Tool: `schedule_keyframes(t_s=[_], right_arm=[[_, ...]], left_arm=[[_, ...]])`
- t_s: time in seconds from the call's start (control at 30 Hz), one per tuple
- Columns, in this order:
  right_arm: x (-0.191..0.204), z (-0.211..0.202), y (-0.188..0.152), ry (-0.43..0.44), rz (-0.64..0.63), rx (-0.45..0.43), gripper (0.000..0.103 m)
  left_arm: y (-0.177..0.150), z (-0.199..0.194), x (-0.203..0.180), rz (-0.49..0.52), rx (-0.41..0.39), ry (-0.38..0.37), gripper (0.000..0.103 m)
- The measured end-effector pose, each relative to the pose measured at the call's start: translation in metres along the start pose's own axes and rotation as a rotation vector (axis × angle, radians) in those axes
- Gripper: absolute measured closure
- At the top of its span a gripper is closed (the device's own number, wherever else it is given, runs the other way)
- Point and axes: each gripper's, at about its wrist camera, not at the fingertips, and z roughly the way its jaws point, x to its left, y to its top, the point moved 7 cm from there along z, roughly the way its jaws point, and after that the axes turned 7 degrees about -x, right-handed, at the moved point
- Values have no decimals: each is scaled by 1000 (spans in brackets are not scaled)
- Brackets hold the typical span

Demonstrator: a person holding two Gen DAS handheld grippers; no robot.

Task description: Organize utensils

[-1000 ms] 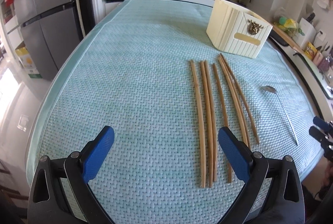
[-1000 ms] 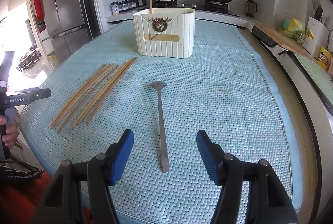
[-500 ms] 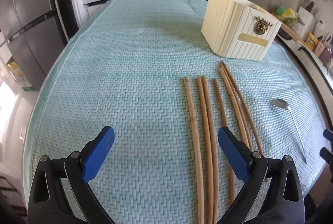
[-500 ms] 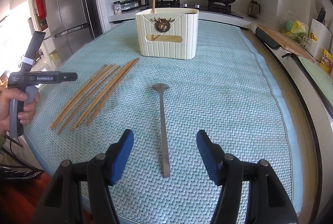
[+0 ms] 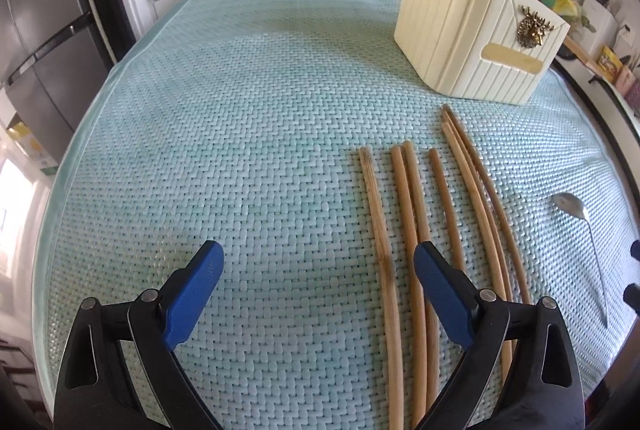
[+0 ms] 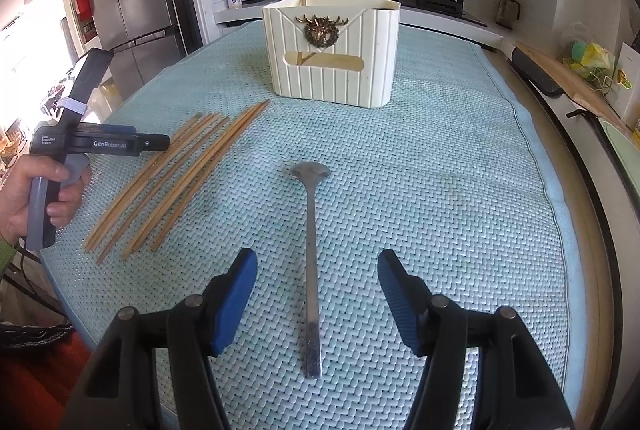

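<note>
- The left wrist view looks steeply down from close above the pale green woven-mat surface (image 5: 240, 110), facing the stove wall.
- The right wrist view sits a little further right, facing the same way.
- Both share the brown wooden chopsticks (image 5: 408, 230), long steel spoon (image 6: 311, 230) and cream ribbed plastic holder (image 6: 332, 54).

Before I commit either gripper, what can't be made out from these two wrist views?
- Chopsticks, left wrist view: near ends hidden by the left gripper and the bottom edge.
- Utensil holder, both views: the inside is hidden by its walls; only one stick shows above the rim.
- Spoon, left wrist view: handle end blurred at the fisheye edge.
</note>
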Motion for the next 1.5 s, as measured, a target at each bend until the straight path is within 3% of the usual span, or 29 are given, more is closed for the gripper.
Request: schedule_keyframes(t_s=[0.23, 0.47, 0.6, 0.67, 0.83, 0.9, 0.93, 1.0, 1.23, 1.5], right_arm=[[2, 11, 3, 12, -21, 23, 39], [-3, 52, 6, 65, -15, 164, 39], [1, 77, 16, 90, -47, 235, 40], [4, 86, 25, 99, -63, 264, 48], [13, 108, 43, 94, -93, 319, 53], [16, 115, 49, 71, -115, 327, 60], [17, 117, 52, 60, -127, 329, 67], [20, 121, 56, 61, -125, 331, 67], [19, 89, 75, 111, -68, 204, 67], [16, 11, 111, 142, -25, -18, 67]], left_arm=[[7, 15, 4, 2, 28, 13, 17], [19, 25, -7, 61, 57, 8, 27], [27, 30, -15, 98, 89, -17, 44], [30, 33, -19, 111, 103, -31, 54], [34, 36, -29, 136, 117, -43, 66], [36, 37, -31, 138, 115, -58, 79], [38, 38, -30, 141, 113, -55, 93], [38, 37, -32, 137, 109, -64, 97], [43, 17, -22, 58, 35, -109, 98], [68, -57, -14, -6, -132, -163, 98]])
